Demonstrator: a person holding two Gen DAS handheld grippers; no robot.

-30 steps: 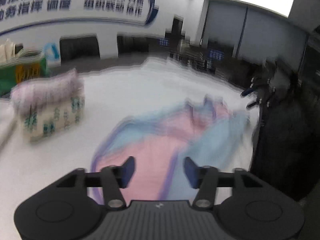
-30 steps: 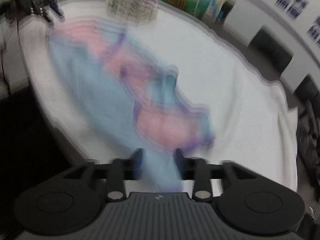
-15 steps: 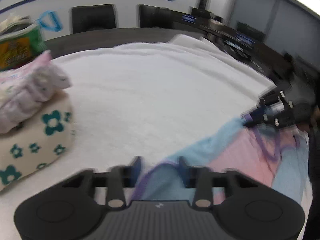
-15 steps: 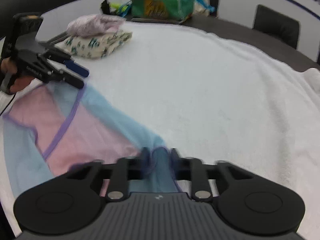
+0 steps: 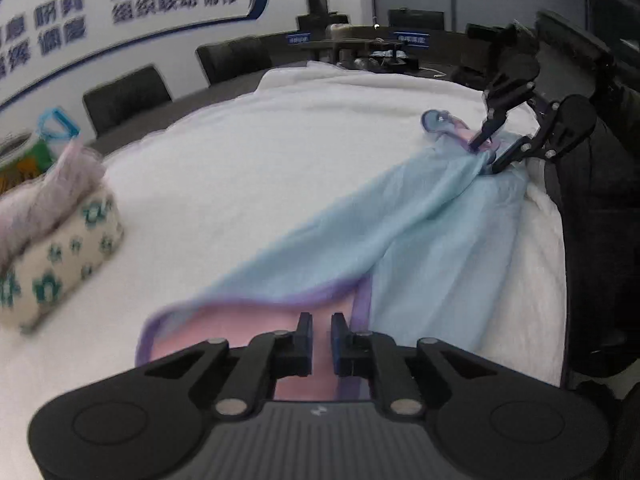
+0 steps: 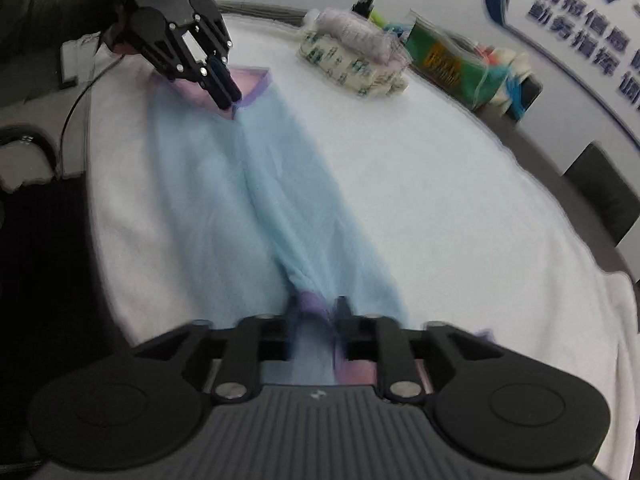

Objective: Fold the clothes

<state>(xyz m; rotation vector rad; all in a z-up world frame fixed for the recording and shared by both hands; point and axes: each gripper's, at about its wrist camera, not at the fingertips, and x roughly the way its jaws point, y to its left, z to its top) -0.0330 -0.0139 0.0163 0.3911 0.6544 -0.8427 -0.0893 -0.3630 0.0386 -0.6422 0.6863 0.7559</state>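
Observation:
A light blue and pink garment with purple trim (image 5: 400, 232) is stretched between my two grippers over the white cloth-covered table (image 5: 280, 140). My left gripper (image 5: 321, 322) is shut on its pink, purple-edged end. My right gripper (image 6: 316, 308) is shut on the other end, bunching blue cloth and purple trim. In the left wrist view the right gripper (image 5: 490, 148) pinches the far end of the garment. In the right wrist view the left gripper (image 6: 226, 94) holds the pink end, and the garment (image 6: 240, 200) lies in two long blue folds.
A folded stack, a floral cream piece (image 5: 60, 256) with a pink piece (image 5: 52, 196) on top, sits at the table's left. A green bag (image 6: 452, 60) stands behind it. Black chairs (image 5: 124, 96) line the far edge. The person's dark sleeve (image 5: 608, 200) is at the right.
Both grippers have closed on opposite ends of the garment and pulled apart. The crumpled garment is now stretched long, with its blue side up.

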